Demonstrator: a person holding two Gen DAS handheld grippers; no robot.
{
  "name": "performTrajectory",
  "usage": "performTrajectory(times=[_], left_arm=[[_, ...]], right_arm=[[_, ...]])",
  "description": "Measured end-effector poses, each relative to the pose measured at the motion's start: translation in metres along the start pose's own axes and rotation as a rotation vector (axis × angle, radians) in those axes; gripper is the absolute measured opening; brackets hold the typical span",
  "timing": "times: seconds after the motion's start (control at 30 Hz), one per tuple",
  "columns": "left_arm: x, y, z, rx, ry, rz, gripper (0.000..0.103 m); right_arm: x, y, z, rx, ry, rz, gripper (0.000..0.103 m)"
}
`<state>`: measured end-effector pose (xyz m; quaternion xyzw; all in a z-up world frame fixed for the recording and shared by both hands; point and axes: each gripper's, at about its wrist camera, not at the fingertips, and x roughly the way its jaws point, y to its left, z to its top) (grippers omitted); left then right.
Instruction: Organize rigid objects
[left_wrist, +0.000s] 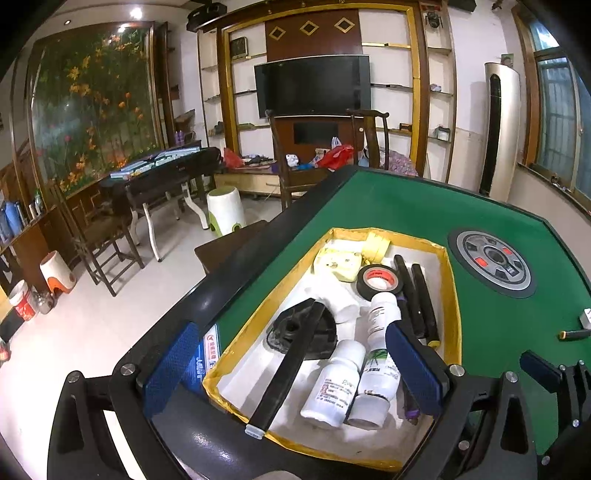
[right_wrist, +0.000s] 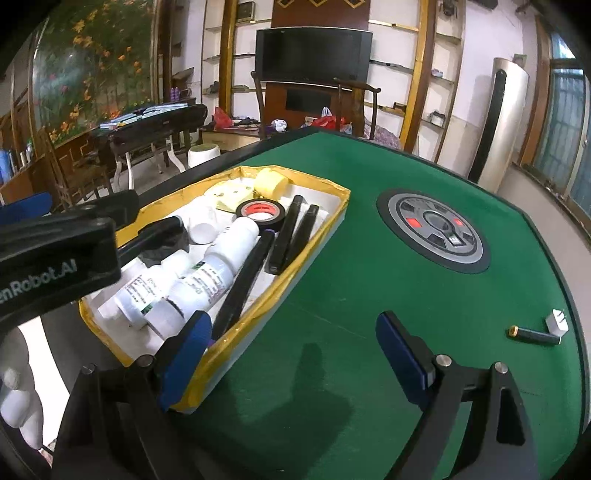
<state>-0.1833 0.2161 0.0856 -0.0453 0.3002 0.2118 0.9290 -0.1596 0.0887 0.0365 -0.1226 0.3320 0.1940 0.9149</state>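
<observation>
Left hand-held gripper (left_wrist: 295, 365) spread wide over the yellow-rimmed tray (left_wrist: 451, 295) at the surface's (right_wrist: 369, 295) left edge, grasping nothing. Inside: white bottles (left_wrist: 332, 384), black tape roll (left_wrist: 378, 280), black sticks (left_wrist: 424, 299). Right hand-held gripper (right_wrist: 291, 354) released. Near the right edge, small black tube (right_wrist: 533, 335) touching a white plug (right_wrist: 557, 320).

2 white bottles (right_wrist: 207, 266) — 1 tape roll (right_wrist: 260, 211).

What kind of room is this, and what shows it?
Most likely a home living room used for games. A television hangs in a wooden wall unit, a standing air conditioner is by the window, and the work surface is a green mahjong table.
</observation>
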Motion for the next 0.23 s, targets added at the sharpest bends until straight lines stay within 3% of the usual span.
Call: performTrajectory(times=[0.23], left_arm=[[0.0059,0.0076,-0.0037,-0.004,0.026,-0.001,0.102]], right_arm=[[-0.0017,0.0103,0.0017,-0.027,-0.011,0.006,0.09]])
